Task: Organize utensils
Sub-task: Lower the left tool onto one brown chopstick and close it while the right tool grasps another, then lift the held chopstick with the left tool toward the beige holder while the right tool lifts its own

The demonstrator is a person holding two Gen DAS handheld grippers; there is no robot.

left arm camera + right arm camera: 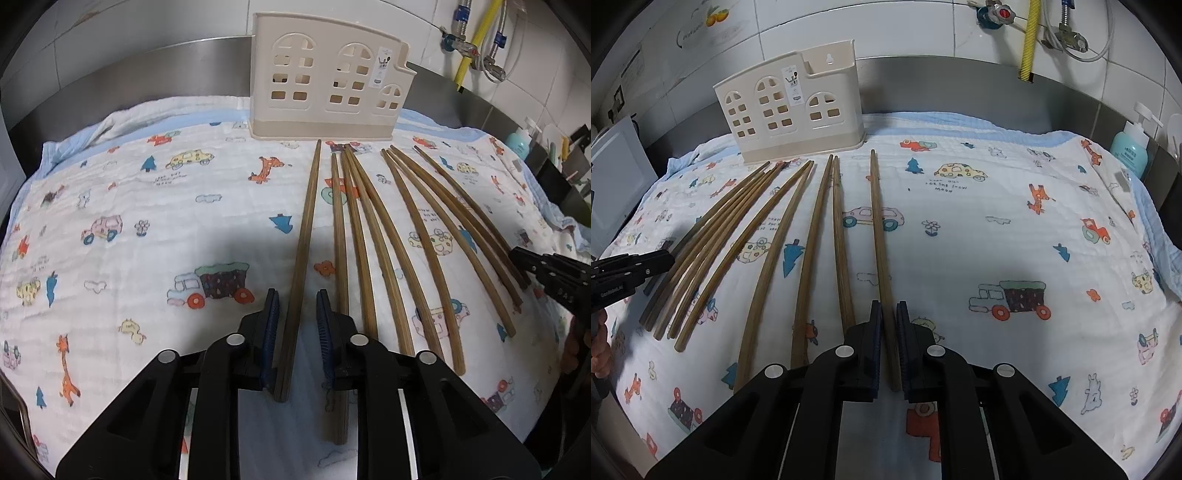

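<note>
The leftmost chopstick [306, 236] lies between the left gripper [295, 314] pads, not visibly clamped, while the right gripper [889, 325] is clenched on the rightmost chopstick [881, 236], both sticks pointing lengthwise away toward the beige utensil holder [325, 77] on the cloth-covered bench [147, 184].

Cartoon-print cloth [147, 206] over a steel counter [110, 74], with wooden chopsticks [373, 236] before a cream utensil holder [325, 77].

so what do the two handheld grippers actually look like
Both match: the left gripper and right gripper have black angular plastic linkage arms with round silver pivot pins, and fingers lined with ribbed dark blue pads. Small white lettering marks the left one's side.
</note>
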